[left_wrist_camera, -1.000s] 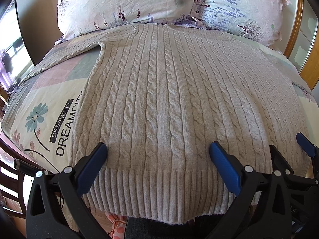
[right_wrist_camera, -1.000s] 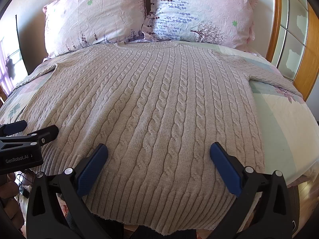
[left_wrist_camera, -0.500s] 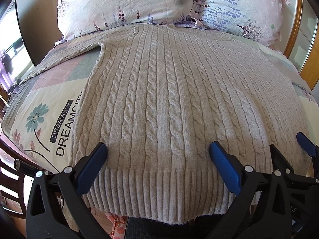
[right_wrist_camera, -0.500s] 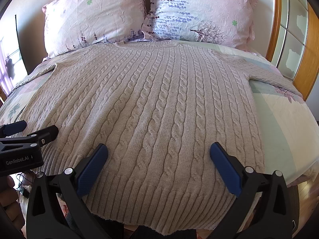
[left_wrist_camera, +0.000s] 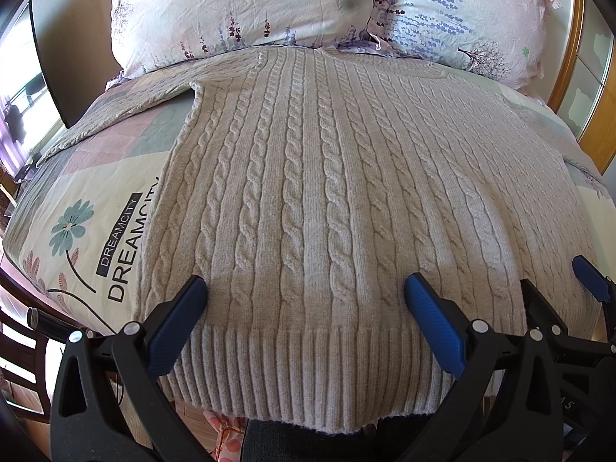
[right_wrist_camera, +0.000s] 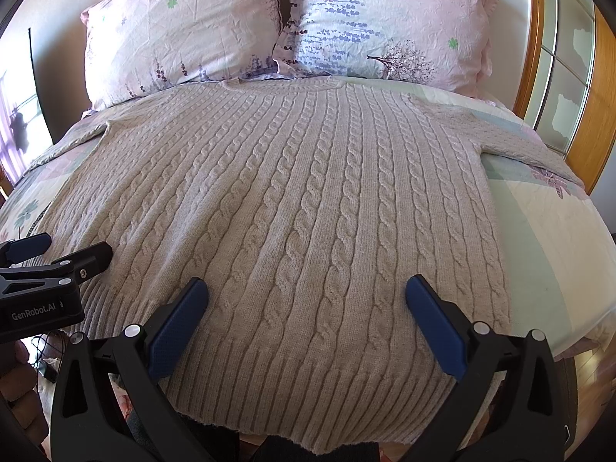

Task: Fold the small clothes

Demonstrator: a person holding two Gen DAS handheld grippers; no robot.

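The sweater [left_wrist_camera: 315,208] lies flat on the bed [left_wrist_camera: 96,238], spread ahead of both tools, its ribbed hem between their fingers. The left gripper [left_wrist_camera: 306,300] and right gripper [right_wrist_camera: 306,300] hover with jaws apart, holding nothing. Folding seems not yet begun; next likely calls for pinching the hem or a sleeve. The sleeve ends are cut off.

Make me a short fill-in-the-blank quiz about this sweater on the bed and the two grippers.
1. The sweater lies spread flat, not yet ____.
2. Its neckline points toward the two ____ at the head of the bed.
3. The jaws of the left gripper and the right gripper are both ____, holding nothing.
4. The sweater's ribbed hem hangs over the bed's ____ edge.

Missing words: folded; pillows; open; near
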